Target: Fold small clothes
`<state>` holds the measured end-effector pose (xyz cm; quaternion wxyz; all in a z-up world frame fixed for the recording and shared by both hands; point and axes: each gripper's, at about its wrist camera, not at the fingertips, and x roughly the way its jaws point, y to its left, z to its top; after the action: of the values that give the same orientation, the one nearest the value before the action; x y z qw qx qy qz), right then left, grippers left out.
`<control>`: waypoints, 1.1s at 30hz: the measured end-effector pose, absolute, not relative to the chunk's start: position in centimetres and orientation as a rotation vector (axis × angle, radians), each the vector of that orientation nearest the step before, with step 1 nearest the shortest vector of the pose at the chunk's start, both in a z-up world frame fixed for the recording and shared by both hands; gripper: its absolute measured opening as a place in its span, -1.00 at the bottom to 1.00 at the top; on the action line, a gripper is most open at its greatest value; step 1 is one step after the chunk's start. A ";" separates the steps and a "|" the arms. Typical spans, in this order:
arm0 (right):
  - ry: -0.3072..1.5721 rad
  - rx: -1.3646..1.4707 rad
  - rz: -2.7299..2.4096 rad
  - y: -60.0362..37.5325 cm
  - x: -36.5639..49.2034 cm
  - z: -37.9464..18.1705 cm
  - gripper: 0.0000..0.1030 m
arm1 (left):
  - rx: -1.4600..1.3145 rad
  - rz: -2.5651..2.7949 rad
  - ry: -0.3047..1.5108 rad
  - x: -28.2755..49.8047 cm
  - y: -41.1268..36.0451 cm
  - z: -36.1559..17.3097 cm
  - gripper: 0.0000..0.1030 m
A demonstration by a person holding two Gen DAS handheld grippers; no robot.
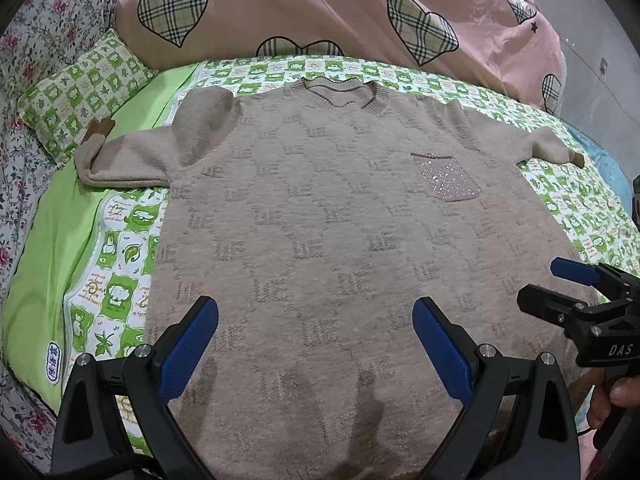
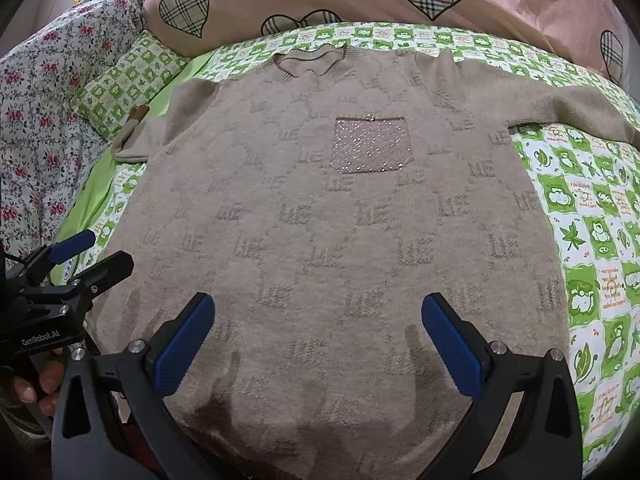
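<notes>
A beige knit sweater (image 1: pixel 340 208) lies spread flat, front up, on the bed, neckline at the far side; it also shows in the right wrist view (image 2: pixel 320 220). It has a sparkly chest pocket (image 2: pixel 372 144) and both sleeves out to the sides; the left sleeve (image 1: pixel 132 152) is bunched. My left gripper (image 1: pixel 316 320) is open and empty above the sweater's near hem. My right gripper (image 2: pixel 318 316) is open and empty above the hem too, and shows at the right of the left wrist view (image 1: pixel 560 284).
A green-and-white patterned sheet (image 2: pixel 592 240) covers the bed. A pink quilt with plaid hearts (image 1: pixel 320 8) is piled at the far side. A small matching pillow (image 1: pixel 84 92) and a floral blanket (image 1: pixel 24 80) lie at the left.
</notes>
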<state>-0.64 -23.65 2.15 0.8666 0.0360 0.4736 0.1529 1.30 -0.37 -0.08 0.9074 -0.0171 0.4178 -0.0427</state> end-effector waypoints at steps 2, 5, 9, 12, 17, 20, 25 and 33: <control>0.997 0.094 0.316 -24.0 -0.4 2.2 1.00 | -0.032 -0.092 0.861 1.6 -0.5 -0.1 0.91; 1.006 0.148 0.332 -24.7 -0.1 2.2 1.00 | -0.037 -0.105 0.883 2.0 -0.6 -0.3 0.91; 0.996 0.240 0.355 -26.3 0.5 2.4 1.00 | -0.038 -0.111 0.900 2.8 -0.6 -0.4 0.91; 1.012 0.298 0.343 -28.2 1.4 2.6 1.00 | -0.025 -0.098 0.888 3.8 -0.3 -0.1 0.91; 0.948 0.395 0.288 -33.8 3.1 4.2 0.99 | -0.024 -0.078 0.868 6.1 0.4 0.7 0.91; 0.907 0.471 0.214 -39.1 4.7 5.0 1.00 | -0.023 -0.062 0.857 7.4 0.7 1.1 0.91; 0.850 0.571 0.026 -48.9 7.9 5.8 0.87 | -0.044 -0.060 0.874 9.3 0.6 1.3 0.91; 0.733 0.762 -0.266 -64.5 15.6 4.8 0.29 | -0.013 -0.054 0.950 11.9 -0.9 -0.9 0.91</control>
<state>15.60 -64.54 4.78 0.8550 0.3623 0.3488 -0.1264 11.89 -0.94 -0.87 0.8889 -0.0063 0.4572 -0.0258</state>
